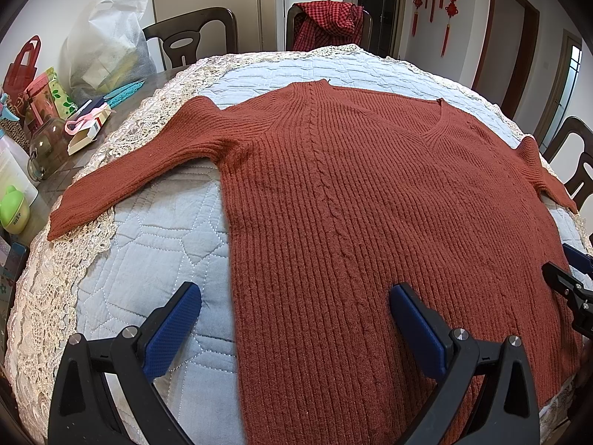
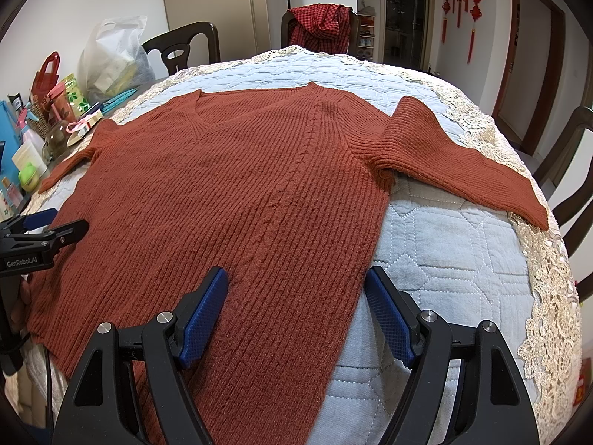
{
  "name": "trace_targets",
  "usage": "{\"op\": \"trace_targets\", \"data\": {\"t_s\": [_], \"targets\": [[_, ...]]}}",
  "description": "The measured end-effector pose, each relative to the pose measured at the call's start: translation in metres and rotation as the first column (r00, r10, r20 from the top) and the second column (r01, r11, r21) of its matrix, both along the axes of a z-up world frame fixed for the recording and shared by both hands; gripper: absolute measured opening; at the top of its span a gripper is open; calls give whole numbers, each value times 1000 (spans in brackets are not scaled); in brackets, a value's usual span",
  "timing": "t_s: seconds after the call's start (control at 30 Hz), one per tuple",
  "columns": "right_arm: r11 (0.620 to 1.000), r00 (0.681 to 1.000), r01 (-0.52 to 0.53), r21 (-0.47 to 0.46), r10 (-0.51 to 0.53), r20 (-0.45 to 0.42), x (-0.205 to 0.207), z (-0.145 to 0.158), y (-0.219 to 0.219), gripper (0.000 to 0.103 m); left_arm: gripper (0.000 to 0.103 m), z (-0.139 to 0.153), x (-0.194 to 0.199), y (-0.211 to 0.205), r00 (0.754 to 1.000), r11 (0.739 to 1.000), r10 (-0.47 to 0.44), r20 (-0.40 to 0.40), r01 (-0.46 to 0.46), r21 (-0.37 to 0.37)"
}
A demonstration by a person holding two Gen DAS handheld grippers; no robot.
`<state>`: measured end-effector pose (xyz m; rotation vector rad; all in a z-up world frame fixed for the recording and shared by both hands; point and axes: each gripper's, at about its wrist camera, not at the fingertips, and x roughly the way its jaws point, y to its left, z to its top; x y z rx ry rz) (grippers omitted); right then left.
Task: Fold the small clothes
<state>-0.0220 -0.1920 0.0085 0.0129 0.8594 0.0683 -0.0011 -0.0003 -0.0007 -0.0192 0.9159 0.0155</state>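
A rust-red ribbed V-neck sweater lies flat on a pale blue quilted cloth, neck away from me, both sleeves spread out. My left gripper is open and empty above the sweater's lower left edge, one finger over the cloth, the other over the knit. My right gripper is open and empty above the sweater at its lower right edge. The left sleeve reaches the lace border. The right sleeve lies out to the right. The other gripper shows at the frame edge in each view.
The cloth has a lace border. On the table's left are a white bag, a glass jar, a green container, gift bags and boxes. Dark wooden chairs stand around; one holds a red checked garment.
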Motion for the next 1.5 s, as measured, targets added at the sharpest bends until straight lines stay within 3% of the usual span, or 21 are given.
{"op": "trace_targets", "data": {"t_s": [1.5], "targets": [[1000,999,-1,3,1,-34,2,2,1,77,103,-1,7,8,999,1000,10,-34,-10,2]]}}
